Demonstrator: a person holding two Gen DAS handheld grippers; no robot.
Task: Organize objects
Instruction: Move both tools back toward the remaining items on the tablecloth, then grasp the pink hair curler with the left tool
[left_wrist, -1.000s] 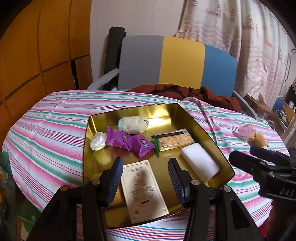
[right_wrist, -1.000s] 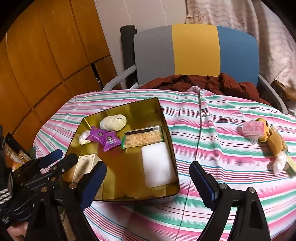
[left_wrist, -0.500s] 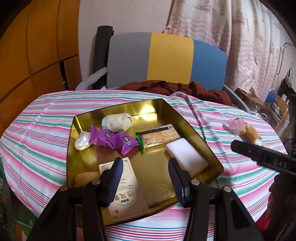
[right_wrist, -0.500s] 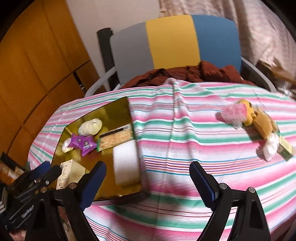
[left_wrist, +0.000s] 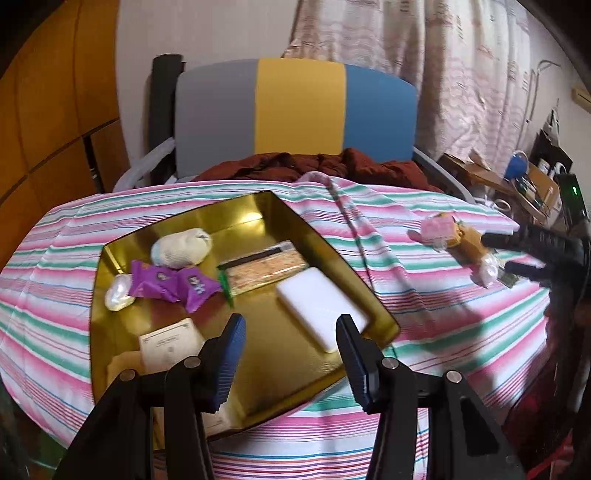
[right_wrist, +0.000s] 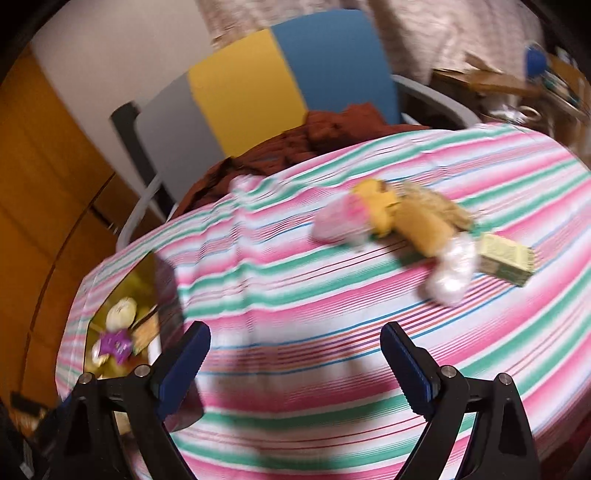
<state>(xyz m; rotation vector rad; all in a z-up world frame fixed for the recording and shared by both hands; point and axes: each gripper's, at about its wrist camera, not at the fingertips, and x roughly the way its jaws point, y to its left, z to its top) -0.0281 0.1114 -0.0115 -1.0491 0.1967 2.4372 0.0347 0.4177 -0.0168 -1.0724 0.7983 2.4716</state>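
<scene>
A gold tray (left_wrist: 255, 218) on the striped tablecloth holds a cream packet (left_wrist: 181, 248), purple candy wrappers (left_wrist: 170, 284), a cracker pack (left_wrist: 266, 271), a white block (left_wrist: 319, 306) and a printed card box (left_wrist: 170, 345). My left gripper (left_wrist: 290, 352) hovers open over the tray's near edge, holding nothing. On the cloth to the right lie a pink packet (right_wrist: 340, 221), yellow-brown snacks (right_wrist: 417, 218), a white wrapped sweet (right_wrist: 452, 273) and a small green box (right_wrist: 506, 258). My right gripper (right_wrist: 295, 365) is open and empty, short of this pile; the view is blurred.
A grey, yellow and blue chair (left_wrist: 295, 110) with a dark red garment (left_wrist: 317, 166) stands behind the table. Wood panelling (left_wrist: 48, 110) is at left, a curtain (left_wrist: 424, 55) and cluttered boxes (left_wrist: 528, 181) at right. The tray (right_wrist: 122, 295) shows at far left in the right wrist view.
The right gripper has swung right, away from the tray and toward the snack pile. The left gripper has shifted slightly right over the tray. Both stayed open.
</scene>
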